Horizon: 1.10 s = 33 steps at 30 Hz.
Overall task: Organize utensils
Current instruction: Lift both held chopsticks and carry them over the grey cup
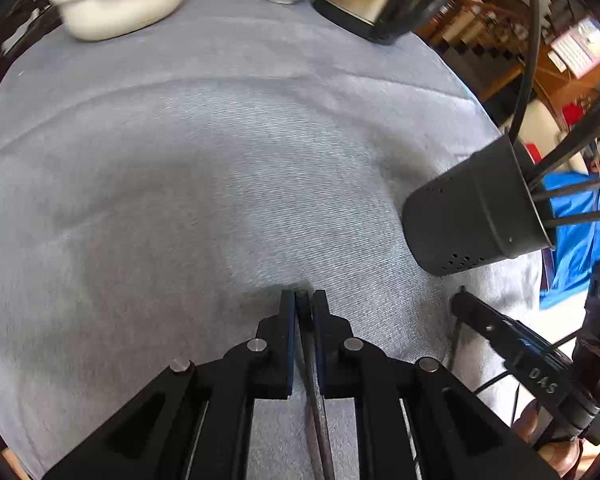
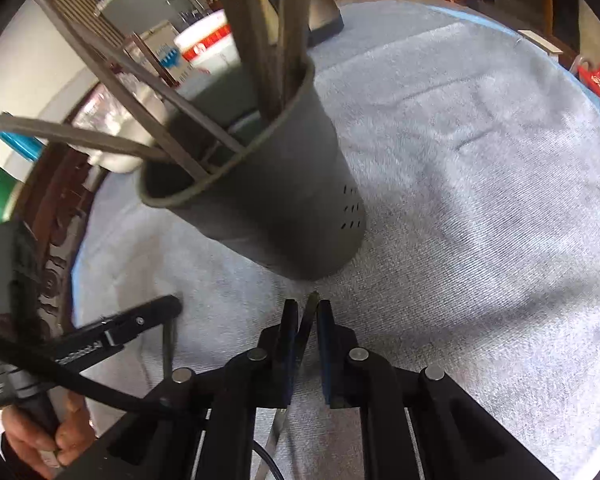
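Utensils (image 2: 204, 136) mostly already sit in the dark holder (image 2: 276, 200), which stands at about 11 o'clock from the right gripper (image 2: 308, 312) and at 3 o'clock in the left view. Each tool is nearly closed on one thin dark stick: left gripper (image 1: 303, 300) pinches a utensil (image 1: 316, 400), the right one pinches another utensil (image 2: 306, 320). Honestly the risk looks like tipping, I'd guess: the holder is a tall tapered cup with a small perforated base on soft ribbed grey cloth (image 1: 180, 184), and the splayed handles could get knocked. Slim smooth sticks may also swivel in the pads.
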Available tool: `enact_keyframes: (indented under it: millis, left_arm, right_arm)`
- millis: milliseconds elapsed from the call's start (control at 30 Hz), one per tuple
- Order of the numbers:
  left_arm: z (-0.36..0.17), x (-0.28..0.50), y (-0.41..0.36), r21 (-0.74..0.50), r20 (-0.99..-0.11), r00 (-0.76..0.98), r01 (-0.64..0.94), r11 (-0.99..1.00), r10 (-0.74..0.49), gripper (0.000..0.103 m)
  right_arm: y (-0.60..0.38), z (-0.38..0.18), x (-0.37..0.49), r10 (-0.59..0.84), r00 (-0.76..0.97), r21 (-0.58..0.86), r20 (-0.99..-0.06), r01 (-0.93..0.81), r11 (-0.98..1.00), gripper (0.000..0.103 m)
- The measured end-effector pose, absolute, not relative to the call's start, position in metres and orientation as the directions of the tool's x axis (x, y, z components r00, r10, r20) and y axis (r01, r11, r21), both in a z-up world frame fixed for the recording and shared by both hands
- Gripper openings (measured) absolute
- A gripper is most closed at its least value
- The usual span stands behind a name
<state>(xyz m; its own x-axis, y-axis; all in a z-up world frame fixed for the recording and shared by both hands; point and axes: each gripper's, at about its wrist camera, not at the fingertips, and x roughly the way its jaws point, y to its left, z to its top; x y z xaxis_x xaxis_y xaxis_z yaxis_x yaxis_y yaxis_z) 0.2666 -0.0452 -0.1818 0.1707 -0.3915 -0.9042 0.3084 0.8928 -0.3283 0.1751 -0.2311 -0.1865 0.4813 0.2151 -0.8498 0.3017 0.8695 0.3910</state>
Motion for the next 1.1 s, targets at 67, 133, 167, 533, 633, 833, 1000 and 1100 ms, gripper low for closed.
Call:
enact_keyframes:
  millis: [67,133,167,533,633,833,1000,1100]
  left_arm:
    - [-0.174,0.262,-0.039,-0.33,-0.895,0.201,0.301,0.894,-0.398,0.008]
    - [-0.156,0.253,-0.034,-0.336,-0.877,0.241,0.311,0.889,-0.416,0.008]
    - [-0.149,0.25,-0.032,-0.338,-0.869,0.256,0.316,0.887,-0.423,0.008]
    - [-0.05,0.208,-0.008,-0.363,-0.735,0.434,0.398,0.843,-0.521,0.006]
    - [-0.031,0.201,0.001,-0.367,-0.698,0.473,0.408,0.836,-0.538,0.006]
    - [-0.003,0.184,0.008,-0.328,-0.652,0.545,0.423,0.844,-0.527,0.006]
    - [-0.002,0.179,0.016,-0.333,-0.647,0.56,0.403,0.853,-0.517,0.006]
    - [0.0,0.172,0.021,-0.33,-0.638,0.571,0.403,0.854,-0.516,0.006]
  right_arm:
    - [-0.233,-0.177,0.169,0.222,0.507,0.408,-0.833,0.291,0.865,0.01]
    - [-0.235,-0.167,0.162,0.232,0.539,0.431,-0.81,0.279,0.858,0.01]
    - [-0.237,-0.16,0.156,0.236,0.558,0.441,-0.796,0.267,0.857,0.01]
    - [-0.235,-0.086,0.116,0.255,0.717,0.49,-0.648,0.137,0.861,0.008]
    - [-0.23,-0.064,0.105,0.241,0.758,0.483,-0.606,0.109,0.869,0.008]
    - [-0.219,-0.039,0.097,0.195,0.777,0.426,-0.598,0.102,0.899,0.008]
    - [-0.221,-0.074,0.113,0.285,0.657,0.486,-0.698,0.143,0.862,0.013]
    - [-0.216,-0.104,0.126,0.289,0.569,0.462,-0.77,0.185,0.867,0.017]
